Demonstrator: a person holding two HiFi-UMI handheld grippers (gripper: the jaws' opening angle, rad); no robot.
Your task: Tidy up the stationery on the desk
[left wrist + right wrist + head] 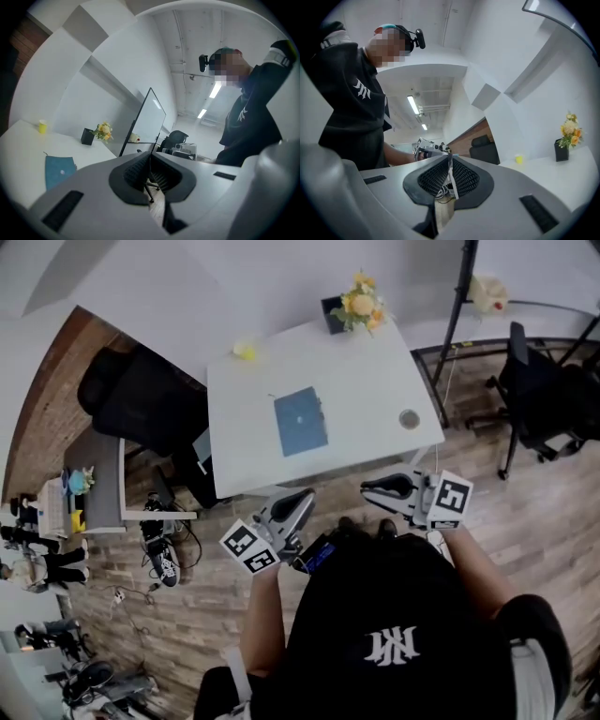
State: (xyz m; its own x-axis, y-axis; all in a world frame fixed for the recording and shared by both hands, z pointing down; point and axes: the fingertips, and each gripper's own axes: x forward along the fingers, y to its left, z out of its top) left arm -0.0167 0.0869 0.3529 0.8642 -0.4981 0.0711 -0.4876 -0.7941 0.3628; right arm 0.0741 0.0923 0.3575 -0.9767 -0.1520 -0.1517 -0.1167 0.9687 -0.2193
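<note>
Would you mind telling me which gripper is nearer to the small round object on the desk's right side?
Right. The right gripper hovers off the near edge of the desk, just short of the small round object; the left gripper hovers farther to the left.

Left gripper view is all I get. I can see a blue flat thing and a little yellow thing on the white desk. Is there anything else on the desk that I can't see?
Observer: Yes. A small round grey object lies near the right edge of the white desk, apart from the blue flat rectangle.
Operator: Is my other gripper holding something?
Observer: No. The right gripper has its jaws together, with nothing between them.
Operator: Is it over the desk?
Observer: It doesn't look so. In the head view it shows short of the desk's near edge, over the wooden floor.
</note>
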